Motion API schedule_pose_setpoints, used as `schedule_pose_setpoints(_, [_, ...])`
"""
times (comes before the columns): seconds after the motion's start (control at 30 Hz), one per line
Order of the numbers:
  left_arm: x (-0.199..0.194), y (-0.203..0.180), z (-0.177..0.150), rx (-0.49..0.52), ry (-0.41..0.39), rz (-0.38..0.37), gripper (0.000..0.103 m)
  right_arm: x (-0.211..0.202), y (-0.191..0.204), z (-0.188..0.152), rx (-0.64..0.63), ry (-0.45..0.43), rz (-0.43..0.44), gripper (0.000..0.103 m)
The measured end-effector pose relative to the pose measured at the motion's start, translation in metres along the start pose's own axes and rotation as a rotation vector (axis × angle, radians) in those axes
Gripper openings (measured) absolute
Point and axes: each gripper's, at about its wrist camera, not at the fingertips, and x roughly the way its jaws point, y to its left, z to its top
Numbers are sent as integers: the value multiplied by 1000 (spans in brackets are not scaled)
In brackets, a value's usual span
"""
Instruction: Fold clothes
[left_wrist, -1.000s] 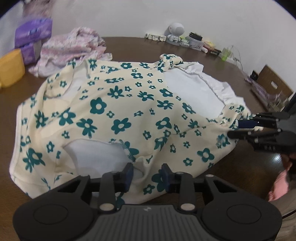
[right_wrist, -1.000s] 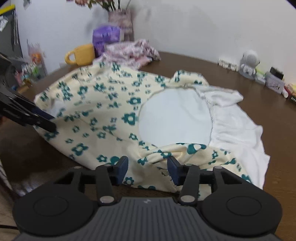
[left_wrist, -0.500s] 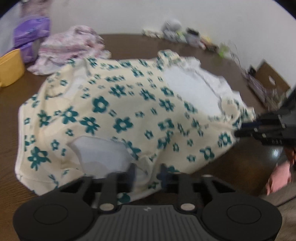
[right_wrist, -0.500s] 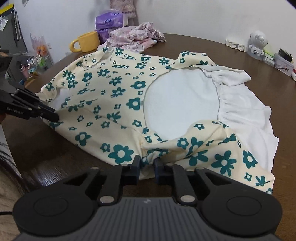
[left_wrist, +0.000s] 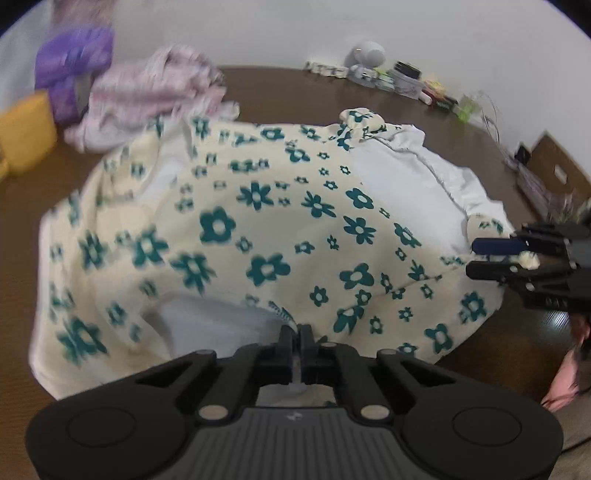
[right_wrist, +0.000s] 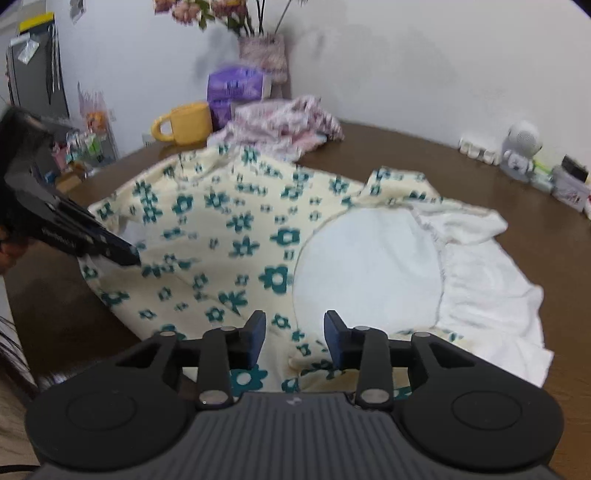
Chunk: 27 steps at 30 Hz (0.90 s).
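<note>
Floral garment (left_wrist: 266, 236), cream with teal flowers and a white lining showing, lies spread over the brown table (left_wrist: 288, 92), its near hem at the table's front edge. Left hand-held gripper (left_wrist: 295, 343) is clamped on the near hem, a fold of cloth pinched between its closed jaws. Right hand-held gripper (right_wrist: 294, 334) is opening; cloth lies under and between its jaws, but the pads do not press on it. Risk: with only one corner secured, a lift would likely drag the garment askew and produce a crooked fold. Risk: a shallow bite on the left may take the floral layer alone, letting the lining slide out. Pink clothing (right_wrist: 280, 125), a yellow mug (right_wrist: 184, 123) and a purple package (right_wrist: 236, 88) stand just beyond the far hem; a wide forward sweep could push into them.
</note>
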Motion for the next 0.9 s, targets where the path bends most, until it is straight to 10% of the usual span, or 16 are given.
schedule_pose_setpoints(0.13, [-12,7,3,1,-9,26,6,14,-5,-13,11,49,-25,35])
schedule_pose_setpoints(0.23, [-12,14,3,-46,3,-10,31,14,-7,-20,16,42,-25,36])
schedule_pose_setpoints(0.5, [2,8,-4,-35,36,-27,28,10,-8,-21,38,20,-14,39])
schedule_pose_setpoints(0.57, [6,4,-5,-13,40,-19,1,9,-7,-21,36,17,-15,39])
schedule_pose_setpoints(0.9, [-15,-5,-19,-5,71,-20,8,10,-8,-26,39,8,-14,41])
